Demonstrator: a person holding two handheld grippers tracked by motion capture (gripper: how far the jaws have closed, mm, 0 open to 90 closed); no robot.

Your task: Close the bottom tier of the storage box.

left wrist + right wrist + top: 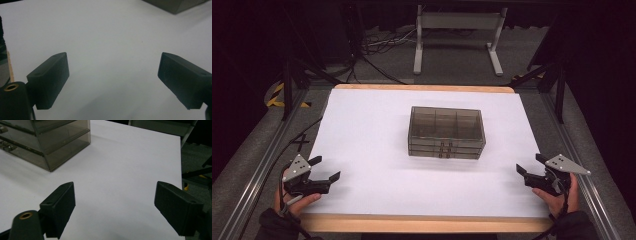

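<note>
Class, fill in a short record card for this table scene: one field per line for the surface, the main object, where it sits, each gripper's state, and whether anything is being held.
Surface: white sheet over a wooden-edged table
Main object: smoky clear plastic box with inner compartments and latches on its near side
Box position: middle of the sheet, lid down, apart from both grippers
Left gripper: open, near left corner, nothing between its jaws
Right gripper: open, near right edge, nothing between its jaws
Held: nothing
</note>
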